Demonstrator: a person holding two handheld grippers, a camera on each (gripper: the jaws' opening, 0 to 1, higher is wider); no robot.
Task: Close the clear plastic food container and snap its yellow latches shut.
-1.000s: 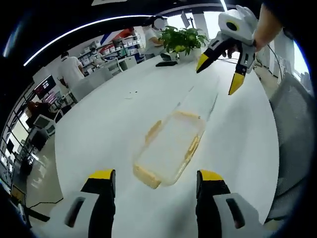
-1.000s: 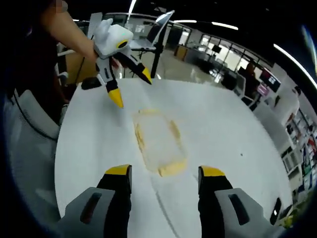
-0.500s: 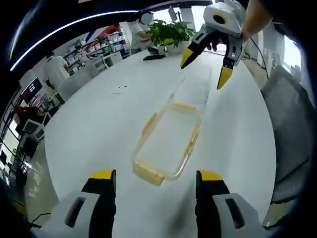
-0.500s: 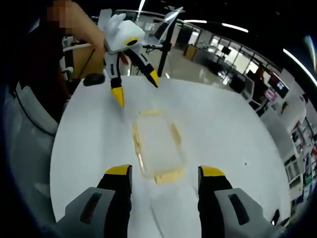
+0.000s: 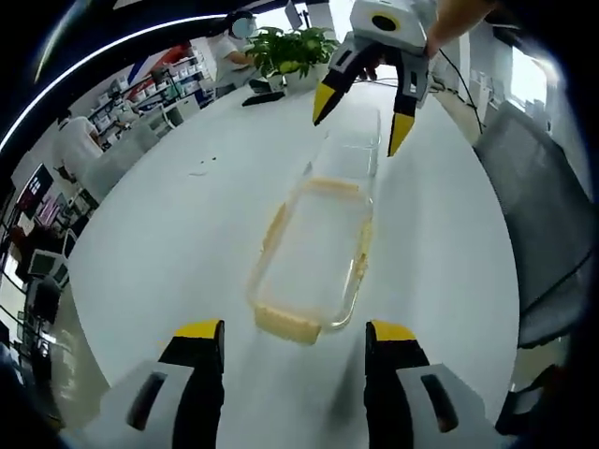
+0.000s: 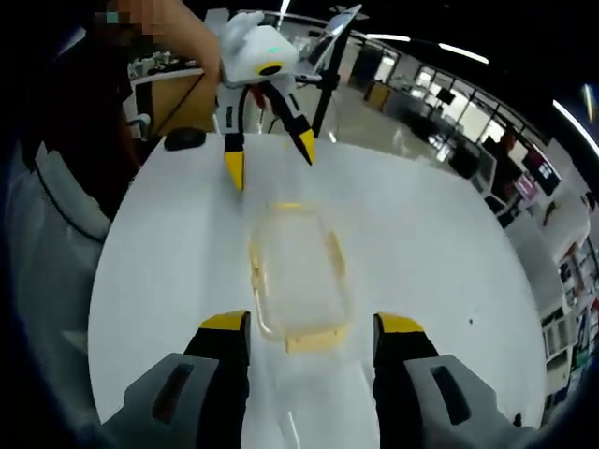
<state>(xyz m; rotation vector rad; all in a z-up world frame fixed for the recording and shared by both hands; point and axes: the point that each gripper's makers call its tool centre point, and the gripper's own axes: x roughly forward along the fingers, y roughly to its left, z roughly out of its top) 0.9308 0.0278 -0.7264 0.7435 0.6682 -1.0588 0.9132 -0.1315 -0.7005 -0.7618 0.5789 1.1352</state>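
Observation:
The clear plastic food container (image 5: 314,257) lies open on the white table (image 5: 168,234), with yellow latches (image 5: 288,324) at its ends and along its sides. Its clear lid (image 5: 357,150) lies flat on the table beyond the far end. My left gripper (image 5: 292,332) is open, its jaws on either side of the near end and above it. My right gripper (image 5: 358,126) hangs open over the lid. From the other side, the container (image 6: 295,276) sits just past my open right gripper (image 6: 312,324), and the left gripper (image 6: 270,161) is open above its far end.
A potted plant (image 5: 290,47) and a flat black item (image 5: 266,96) sit at the table's far end. A grey chair (image 5: 533,215) stands beside the table. A black mouse-like object (image 6: 184,138) and a stand (image 6: 328,65) are behind the left gripper. People are in the background.
Both grippers have come closer to the container and lined up with its two ends. The container and lid have stayed where they were. Both grippers remain open.

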